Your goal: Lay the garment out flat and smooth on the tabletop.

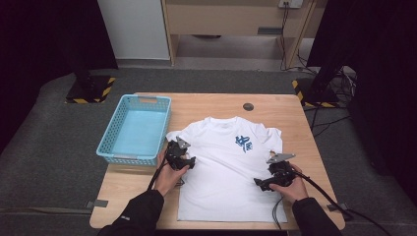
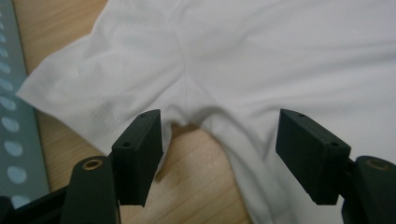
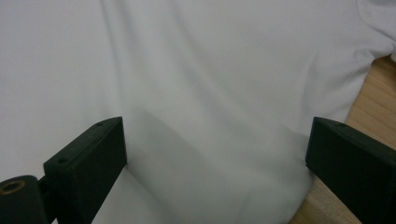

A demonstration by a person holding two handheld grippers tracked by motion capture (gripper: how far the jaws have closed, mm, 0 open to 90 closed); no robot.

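A white T-shirt point(image 1: 223, 167) with a blue print on the chest is lying face up and spread flat across the middle of the wooden table point(image 1: 123, 191), collar pointing away from the person and hem toward them, probably laid out like this so it can be folded. The left gripper point(image 1: 189, 161) is hovering at the shirt's left armpit, jaws spread apart and pinching nothing; the left gripper view is showing what the high view is not, namely the sleeve point(image 2: 93, 88) meeting the body in a small pucker, with bare wood between the open jaws just below the fabric. The right gripper point(image 1: 259, 183) is sitting over the shirt's right side, lower down the body, its jaws likewise spread wide and gripping nothing; the right gripper view is showing smooth cloth between them and the side edge running off to wood at the right. The high view is adding a light blue basket point(image 1: 110, 147) standing just left of the sleeve, likely waiting for the shirt.
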